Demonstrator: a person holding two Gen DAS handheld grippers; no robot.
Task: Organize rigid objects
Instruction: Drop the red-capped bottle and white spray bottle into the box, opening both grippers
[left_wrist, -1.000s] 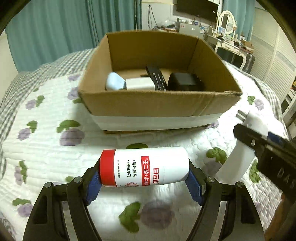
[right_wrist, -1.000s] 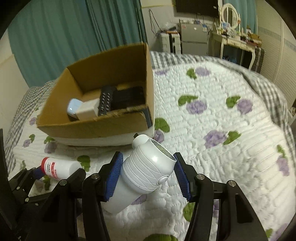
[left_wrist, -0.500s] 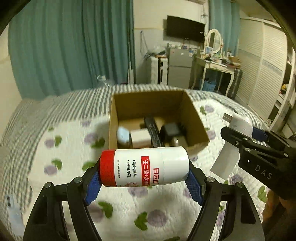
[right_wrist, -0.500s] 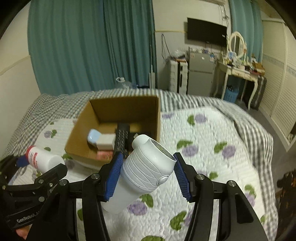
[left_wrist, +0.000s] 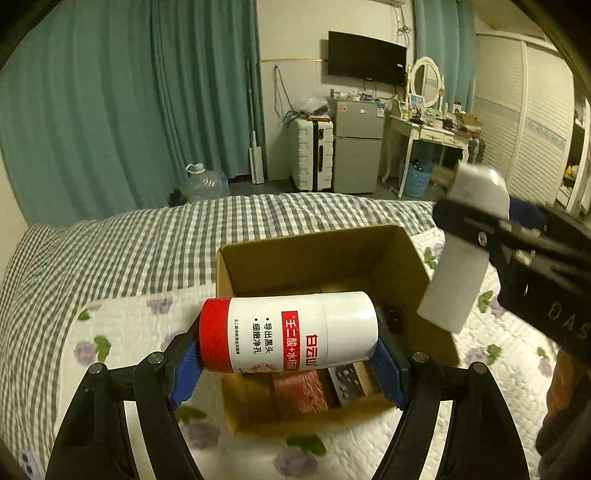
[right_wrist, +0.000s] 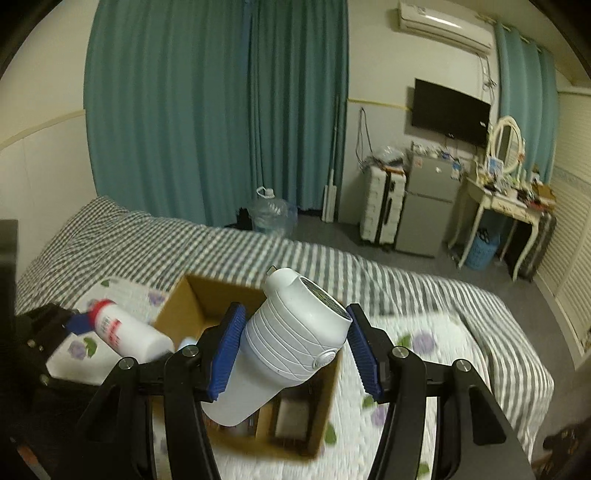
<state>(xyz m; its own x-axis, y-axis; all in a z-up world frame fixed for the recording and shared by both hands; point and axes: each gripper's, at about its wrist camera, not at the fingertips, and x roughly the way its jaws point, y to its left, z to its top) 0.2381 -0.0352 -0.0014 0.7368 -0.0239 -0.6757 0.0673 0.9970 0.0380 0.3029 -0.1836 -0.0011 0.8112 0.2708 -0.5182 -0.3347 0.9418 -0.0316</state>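
Note:
My left gripper (left_wrist: 288, 363) is shut on a white bottle with a red cap (left_wrist: 290, 330), held sideways above the open cardboard box (left_wrist: 325, 251). My right gripper (right_wrist: 293, 354) is shut on a white ribbed bottle (right_wrist: 291, 343), tilted, also above the box (right_wrist: 207, 295). The ribbed bottle shows at the right of the left wrist view (left_wrist: 461, 251); the red-capped bottle shows at the left of the right wrist view (right_wrist: 122, 332). A black remote (left_wrist: 345, 376) and a reddish item (left_wrist: 301, 393) lie in the box; other contents are hidden.
The box sits on a bed with a floral quilt (left_wrist: 122, 332) and a grey checked blanket (left_wrist: 147, 243). Beyond the bed are teal curtains (left_wrist: 129, 103), a water jug (left_wrist: 203, 184), a white suitcase (left_wrist: 312, 155), a small fridge (left_wrist: 356, 147) and a dressing table (left_wrist: 428, 133).
Both grippers have risen high and moved forward over the box with their bottles still held. The box now lies below them, and the view tilts up to show the room.

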